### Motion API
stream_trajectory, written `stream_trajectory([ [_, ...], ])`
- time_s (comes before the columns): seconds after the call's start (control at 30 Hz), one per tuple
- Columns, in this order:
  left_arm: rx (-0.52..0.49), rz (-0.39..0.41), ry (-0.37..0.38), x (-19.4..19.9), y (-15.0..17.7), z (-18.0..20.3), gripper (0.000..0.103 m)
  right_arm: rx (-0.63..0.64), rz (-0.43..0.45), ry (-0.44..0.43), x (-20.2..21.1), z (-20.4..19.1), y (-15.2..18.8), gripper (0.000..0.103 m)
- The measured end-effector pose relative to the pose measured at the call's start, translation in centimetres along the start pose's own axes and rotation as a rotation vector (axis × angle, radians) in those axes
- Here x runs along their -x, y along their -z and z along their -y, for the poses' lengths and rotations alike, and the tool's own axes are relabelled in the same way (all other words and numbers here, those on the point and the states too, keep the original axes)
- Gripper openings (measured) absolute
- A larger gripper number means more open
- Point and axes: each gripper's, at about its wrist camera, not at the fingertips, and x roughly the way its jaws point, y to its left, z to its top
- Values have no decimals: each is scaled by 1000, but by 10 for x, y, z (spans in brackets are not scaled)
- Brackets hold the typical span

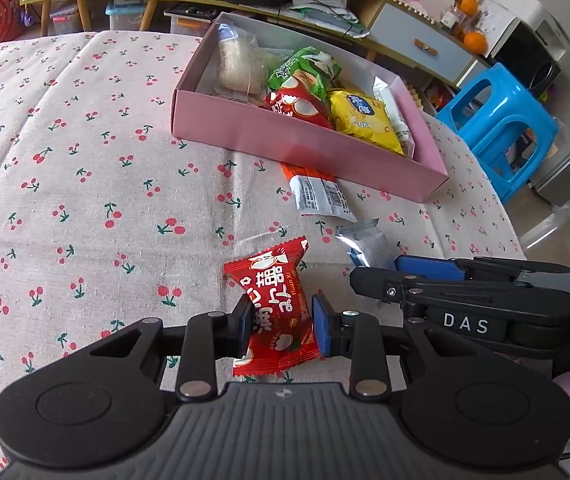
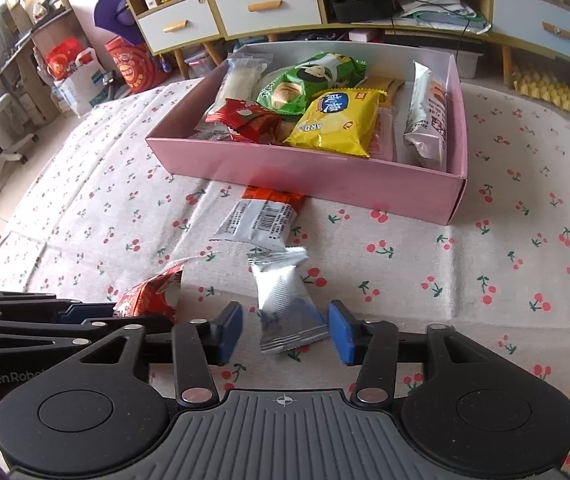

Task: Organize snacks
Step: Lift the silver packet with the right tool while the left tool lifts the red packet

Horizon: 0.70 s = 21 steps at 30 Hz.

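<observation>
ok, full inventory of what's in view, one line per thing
pink box: 1, pink, far middle of table, holding snacks
green packet: 1, green, in box
yellow packet: 1, yellow, in box
red packet: 1, red, in box near front wall
orange-white packet: 1, on cloth, against the box front
silver packet: 1, silver, on cloth between right gripper fingers
red candy packet: 1, red, in left gripper
tablecloth: 1, cherry print
blue stool: 1, beside table
left gripper: shut on red candy packet
right gripper: open around silver packet

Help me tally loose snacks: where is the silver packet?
In the right wrist view, the silver packet lies on the tablecloth between the right gripper's open jaws, below the barcode packet.
</observation>
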Motion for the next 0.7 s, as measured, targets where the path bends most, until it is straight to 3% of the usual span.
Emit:
stream_trajectory([
  [0.47, 19, -2, -14, 4, 0, -4, 28, -43, 12, -64, -3, -3, -5, 53],
  [0.7, 26, 4, -19, 6, -1, -6, 28, -31, 32, -73, -5, -7, -7, 59],
])
